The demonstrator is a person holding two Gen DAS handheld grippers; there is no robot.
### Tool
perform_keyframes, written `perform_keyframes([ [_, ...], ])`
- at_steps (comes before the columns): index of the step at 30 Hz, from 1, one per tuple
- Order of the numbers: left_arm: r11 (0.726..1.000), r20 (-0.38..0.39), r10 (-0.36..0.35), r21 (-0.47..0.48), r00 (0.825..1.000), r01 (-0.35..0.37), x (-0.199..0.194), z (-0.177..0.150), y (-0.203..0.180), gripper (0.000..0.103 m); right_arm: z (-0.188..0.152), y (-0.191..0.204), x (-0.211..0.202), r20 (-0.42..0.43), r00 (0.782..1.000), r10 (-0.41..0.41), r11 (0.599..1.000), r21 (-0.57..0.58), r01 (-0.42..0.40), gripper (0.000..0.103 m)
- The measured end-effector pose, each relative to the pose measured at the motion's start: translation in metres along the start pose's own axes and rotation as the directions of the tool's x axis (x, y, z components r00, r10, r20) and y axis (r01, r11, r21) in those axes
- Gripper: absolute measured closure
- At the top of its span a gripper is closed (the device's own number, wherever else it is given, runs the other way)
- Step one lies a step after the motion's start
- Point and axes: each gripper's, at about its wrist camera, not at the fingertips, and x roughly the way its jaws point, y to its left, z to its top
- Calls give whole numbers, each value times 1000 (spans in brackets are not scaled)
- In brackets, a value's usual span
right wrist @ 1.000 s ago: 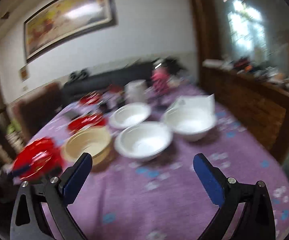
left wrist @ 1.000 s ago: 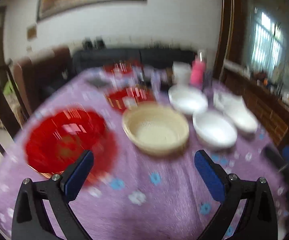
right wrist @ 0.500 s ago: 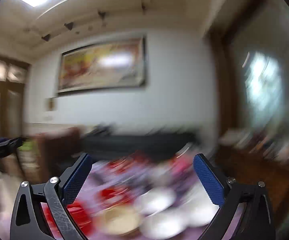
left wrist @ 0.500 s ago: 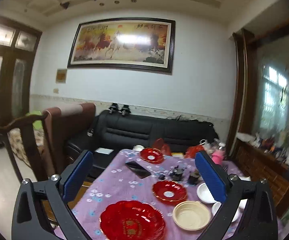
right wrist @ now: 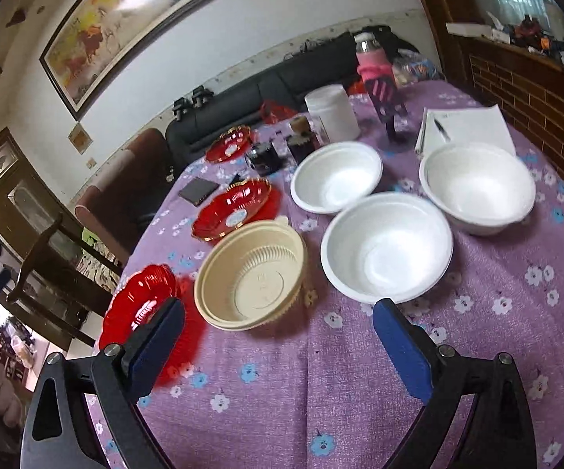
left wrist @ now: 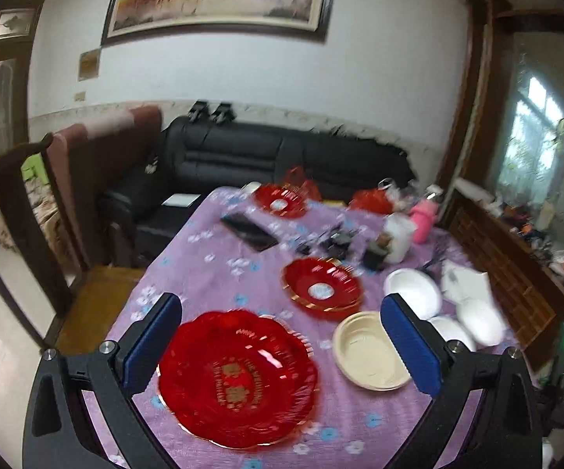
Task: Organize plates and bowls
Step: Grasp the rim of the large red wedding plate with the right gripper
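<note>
While both tongs hang over the purple table (right wrist: pixel 282 391):
Left tongs (left wrist: pixel 282 346): wide open, holding nothing; big red plate (left wrist: pixel 239 379) sits between the tips.
Right tongs (right wrist: pixel 278 348): wide open, empty; tan bowl (right wrist: pixel 252 275) and nearest white bowl (right wrist: pixel 385 246) lie just ahead.
Change: half a second ago both pointed up at the wall; now they tip down at the dishes.
</note>
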Motion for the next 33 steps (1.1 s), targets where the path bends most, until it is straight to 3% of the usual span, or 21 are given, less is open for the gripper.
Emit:
perform_keyframes([
  [6,996,-57,91,16,994,-91,36,-14,24,1,-12,29,26,-110,987,118,991,-54,-124,4],
  [13,965,-201,208,-115,957,-234,77,-38,108,1,-38,88,82,-231,958,170,973,-112,-200,4],
  [17,955,-278,179,-182,944,-235,102,-51,138,1,-45,111,118,-284,940,187,971,-90,-221,4],
  [23,957,-361,115,-211,925,-201,143,-68,149,1,-43,143,154,-299,946,127,976,-135,-173,6],
  [29,958,-405,58,-234,913,-165,167,-76,146,1,-44,150,178,-331,940,80,982,-136,-131,27],
  [30,962,-408,52,-226,912,-156,169,-77,143,1,-45,150,180,-338,938,81,982,-133,-133,34],
  [31,966,-411,45,-215,910,-145,171,-79,139,5,-47,149,183,-348,934,82,983,-129,-134,43],
  [32,969,-416,37,-208,909,-135,172,-80,136,17,-49,149,185,-356,930,87,983,-121,-138,48],
  [33,972,-425,32,-198,905,-127,174,-81,133,27,-50,148,186,-366,925,101,983,-108,-150,64],
])
